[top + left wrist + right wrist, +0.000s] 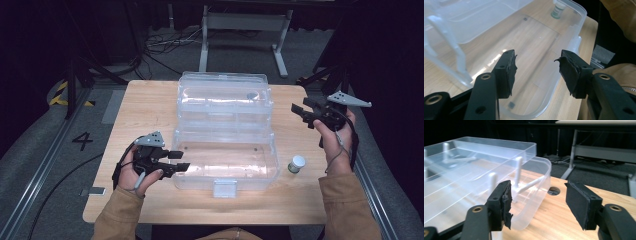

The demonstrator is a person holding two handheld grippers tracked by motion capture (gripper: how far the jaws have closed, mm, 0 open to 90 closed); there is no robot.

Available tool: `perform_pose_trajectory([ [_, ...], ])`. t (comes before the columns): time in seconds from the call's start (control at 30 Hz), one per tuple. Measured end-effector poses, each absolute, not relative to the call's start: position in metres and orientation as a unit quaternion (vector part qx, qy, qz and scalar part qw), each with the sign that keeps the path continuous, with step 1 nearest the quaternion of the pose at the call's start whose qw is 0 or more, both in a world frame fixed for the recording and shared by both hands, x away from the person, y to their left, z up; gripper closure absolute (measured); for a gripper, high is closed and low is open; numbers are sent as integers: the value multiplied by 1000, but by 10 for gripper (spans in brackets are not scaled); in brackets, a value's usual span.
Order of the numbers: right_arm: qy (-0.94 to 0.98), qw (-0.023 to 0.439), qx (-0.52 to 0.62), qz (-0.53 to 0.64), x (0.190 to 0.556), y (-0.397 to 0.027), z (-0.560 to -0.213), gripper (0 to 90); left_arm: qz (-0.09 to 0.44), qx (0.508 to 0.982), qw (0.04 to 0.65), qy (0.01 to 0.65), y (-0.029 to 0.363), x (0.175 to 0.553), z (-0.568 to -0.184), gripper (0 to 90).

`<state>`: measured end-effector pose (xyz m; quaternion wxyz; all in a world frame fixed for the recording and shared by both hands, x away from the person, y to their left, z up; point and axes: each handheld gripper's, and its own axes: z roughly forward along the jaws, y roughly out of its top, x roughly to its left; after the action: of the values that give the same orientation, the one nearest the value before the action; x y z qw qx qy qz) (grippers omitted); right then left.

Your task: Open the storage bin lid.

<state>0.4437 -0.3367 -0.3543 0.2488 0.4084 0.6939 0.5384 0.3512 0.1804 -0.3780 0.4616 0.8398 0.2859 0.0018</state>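
A clear plastic storage box point(225, 165) lies open in the middle of the wooden table point(150, 100), its lid and inner tray point(225, 97) folded back behind it. My left gripper point(182, 161) is held at the box's left wall, jaws open and nothing between them. In the left gripper view the left gripper point(536, 67) looks into the bare box base point(529, 45). My right gripper point(299, 111) hovers off the right end of the lid, open and holding nothing; in the right gripper view the right gripper point(537, 200) faces the lid's corner point(541, 177). A small white-capped jar point(296, 163) stands right of the box.
The jar point(557, 9) shows beyond the box's far wall in the left gripper view. A round hole point(553, 191) sits in the tabletop near the lid. A white metal stand point(245, 30) and cables lie on the floor behind the table.
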Motion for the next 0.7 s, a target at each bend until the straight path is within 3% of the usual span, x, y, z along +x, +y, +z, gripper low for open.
perform_pose_trajectory([
  [0.03, 693, 251, 404, 541, 439, -337, -354, 353, 2, 836, 464, 292, 183, 352, -377, 471],
  [0.07, 702, 252, 399, 534, 437, -336, -352, 245, 5, 835, 464, 297, 184, 351, -377, 470],
  [0.27, 711, 252, 395, 525, 433, -338, -361, 198, 17, 829, 461, 316, 193, 351, -374, 471],
  [0.33, 716, 239, 390, 527, 432, -339, -362, 231, 19, 828, 461, 318, 194, 350, -374, 471],
  [0.4, 730, 225, 368, 530, 427, -340, -360, 330, 21, 826, 461, 323, 196, 351, -373, 471],
  [0.7, 753, 219, 363, 504, 408, -352, -347, 433, 25, 826, 453, 334, 199, 354, -372, 450],
])
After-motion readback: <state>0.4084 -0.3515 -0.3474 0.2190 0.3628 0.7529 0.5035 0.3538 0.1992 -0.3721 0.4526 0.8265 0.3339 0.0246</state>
